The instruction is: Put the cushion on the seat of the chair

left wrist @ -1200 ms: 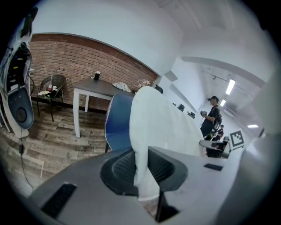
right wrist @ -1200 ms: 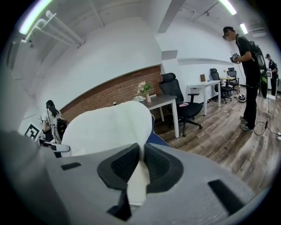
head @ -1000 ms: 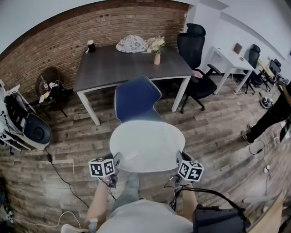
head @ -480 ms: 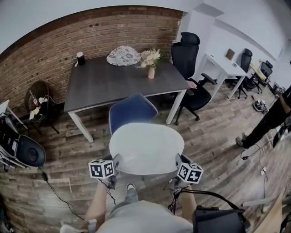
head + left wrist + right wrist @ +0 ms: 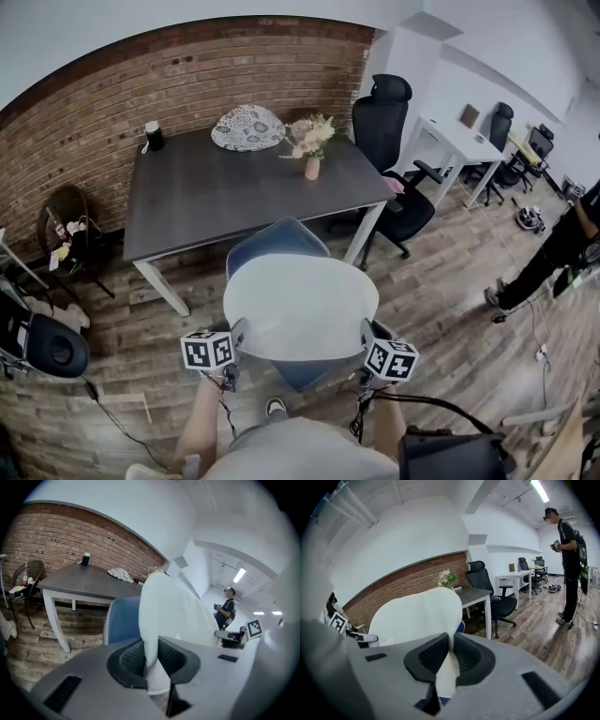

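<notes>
Cushion (image 5: 300, 307), white, hangs over blue chair (image 5: 277, 246) in head view, held between left gripper (image 5: 238, 336) and right gripper (image 5: 367, 334). Left gripper view: jaws clamped on cushion edge. Right gripper view: jaws clamped on opposite edge.

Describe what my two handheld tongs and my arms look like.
The left tongs and right tongs are light grey plastic, with dark ribbed pads set in rounded black cups. Each carries a white cube printed with black square markers. Thin wires hang below, and a thick black cable loops away from the right one. The forearms are unsleeved; the top is light grey.
</notes>
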`<state>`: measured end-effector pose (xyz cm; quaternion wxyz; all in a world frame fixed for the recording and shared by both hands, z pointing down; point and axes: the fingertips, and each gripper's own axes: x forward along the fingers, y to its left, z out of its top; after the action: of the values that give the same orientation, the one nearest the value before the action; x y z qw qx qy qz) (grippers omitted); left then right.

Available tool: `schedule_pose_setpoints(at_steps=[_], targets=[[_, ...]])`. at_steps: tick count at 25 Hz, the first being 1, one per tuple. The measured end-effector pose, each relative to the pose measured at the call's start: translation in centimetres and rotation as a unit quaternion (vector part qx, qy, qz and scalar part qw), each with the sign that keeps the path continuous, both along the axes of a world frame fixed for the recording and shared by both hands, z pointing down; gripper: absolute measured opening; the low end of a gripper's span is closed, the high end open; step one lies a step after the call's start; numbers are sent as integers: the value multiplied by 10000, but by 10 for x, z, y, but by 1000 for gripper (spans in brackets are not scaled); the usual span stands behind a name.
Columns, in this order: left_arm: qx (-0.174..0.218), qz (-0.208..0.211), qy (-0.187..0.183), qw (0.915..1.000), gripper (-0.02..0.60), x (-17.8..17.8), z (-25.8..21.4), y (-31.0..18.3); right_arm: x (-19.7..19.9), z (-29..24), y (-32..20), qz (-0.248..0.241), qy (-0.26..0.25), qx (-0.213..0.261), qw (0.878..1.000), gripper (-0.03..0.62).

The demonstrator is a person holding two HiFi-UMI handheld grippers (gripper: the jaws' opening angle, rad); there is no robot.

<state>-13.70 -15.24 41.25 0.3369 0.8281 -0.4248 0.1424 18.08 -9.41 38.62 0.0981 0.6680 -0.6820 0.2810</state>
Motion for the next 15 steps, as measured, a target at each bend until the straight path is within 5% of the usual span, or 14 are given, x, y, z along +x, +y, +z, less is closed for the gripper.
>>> schedule_pose_setpoints(at_steps=[15], targets=[[-597, -12, 267, 9979, 51, 19, 41, -15, 14, 15, -26, 27, 229, -422, 9988, 41]])
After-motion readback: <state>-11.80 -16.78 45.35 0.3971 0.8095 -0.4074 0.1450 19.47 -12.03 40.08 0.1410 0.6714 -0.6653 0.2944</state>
